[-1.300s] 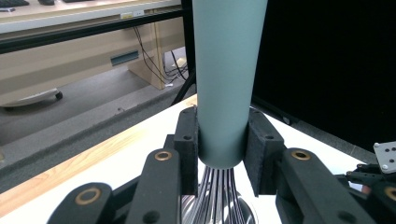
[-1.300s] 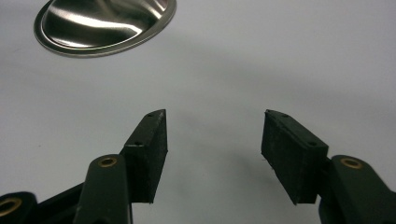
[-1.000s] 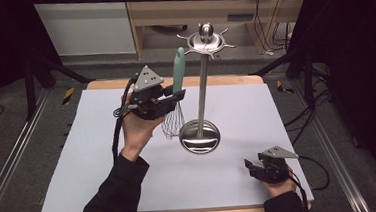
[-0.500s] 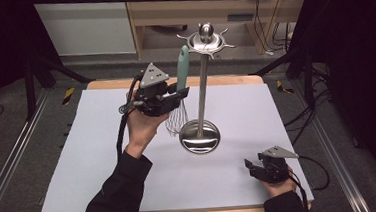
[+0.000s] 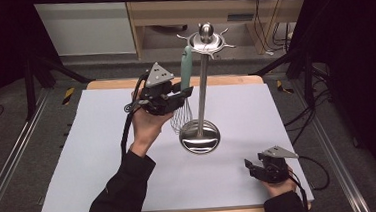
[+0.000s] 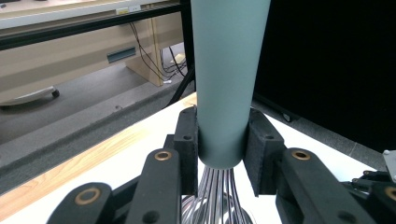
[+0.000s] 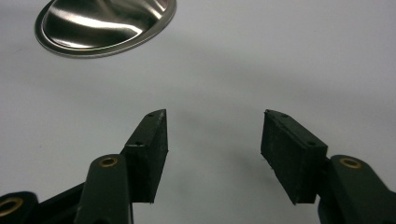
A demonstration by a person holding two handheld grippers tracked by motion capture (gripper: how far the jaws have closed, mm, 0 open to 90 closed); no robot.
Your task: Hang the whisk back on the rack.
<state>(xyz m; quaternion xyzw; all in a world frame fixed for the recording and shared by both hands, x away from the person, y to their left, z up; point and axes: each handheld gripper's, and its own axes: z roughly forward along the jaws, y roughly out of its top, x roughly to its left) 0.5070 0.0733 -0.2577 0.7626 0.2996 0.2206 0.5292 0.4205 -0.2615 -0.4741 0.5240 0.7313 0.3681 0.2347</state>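
Clamped on the teal handle of a whisk [image 6: 228,79], the left gripper [image 5: 167,95] holds the tool upright with its wire loops hanging below the pads, a grip placed low on the handle, right where it meets the wires. In the left gripper view the two black pads press flat against either side of the handle's narrow end, so the whisk is firmly grasped rather than resting. In the high view the whisk's handle [image 5: 186,66] rises just beside the pole of a steel utensil stand [image 5: 203,85], its top close under the stand's hooked crown [image 5: 206,38]; that placement suggests the handle's end is being brought to a hook, or taken off one, though the pictures do not show whether it touches. Keeping the whisk vertical likely lets it hang true beside the pole. The right gripper [image 5: 254,169] rests low at the near right of the white table mat [image 5: 79,158], well apart from the stand's round base [image 7: 105,25]; its jaws stand apart with nothing between them, pointed toward that base, seemingly idle while the other hand works.
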